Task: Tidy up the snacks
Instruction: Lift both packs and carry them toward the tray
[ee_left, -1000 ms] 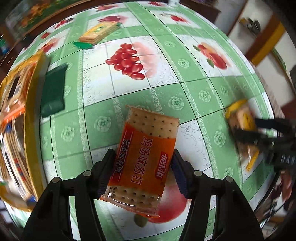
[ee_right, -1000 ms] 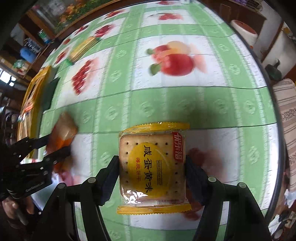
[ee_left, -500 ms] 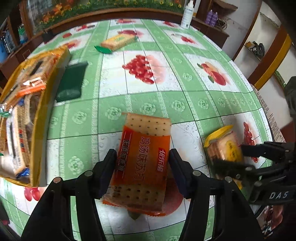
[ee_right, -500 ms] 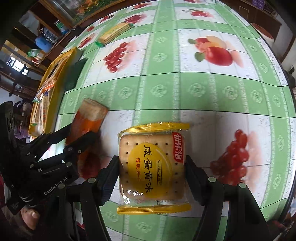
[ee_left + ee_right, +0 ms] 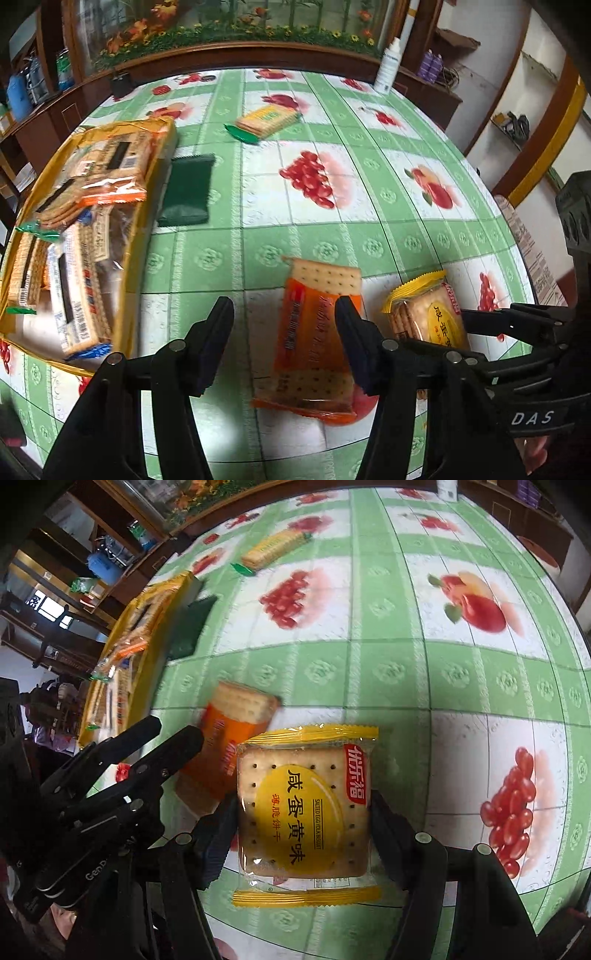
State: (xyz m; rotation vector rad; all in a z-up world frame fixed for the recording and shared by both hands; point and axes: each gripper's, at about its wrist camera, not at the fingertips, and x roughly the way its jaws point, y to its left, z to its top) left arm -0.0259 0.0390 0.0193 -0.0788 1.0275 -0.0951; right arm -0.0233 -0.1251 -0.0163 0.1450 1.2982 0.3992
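Observation:
An orange cracker pack (image 5: 314, 332) lies on the green fruit-print tablecloth (image 5: 369, 221). My left gripper (image 5: 284, 332) hangs over its left side with jaws closing. Its right finger (image 5: 351, 343) overlaps the pack and neither pad presses on it. In the right wrist view the orange cracker pack (image 5: 236, 738) sits just past the left gripper (image 5: 171, 731). My right gripper (image 5: 303, 834) is shut on a yellow salted-egg cracker pack (image 5: 303, 812), held flat above the table. From the left wrist view that yellow cracker pack (image 5: 428, 317) is close beside the orange one.
A yellow box (image 5: 147, 206) holding several snack packs stands at the left. A dark green pack (image 5: 186, 192) lies against it. A yellow-and-green cracker pack (image 5: 266, 122) lies farther back. A white bottle (image 5: 388, 70) stands near the far table edge.
The left gripper rose and shifted left, so the orange pack, earlier centred between its fingers, now sits off to the right. The right gripper carried the yellow pack closer to the left one.

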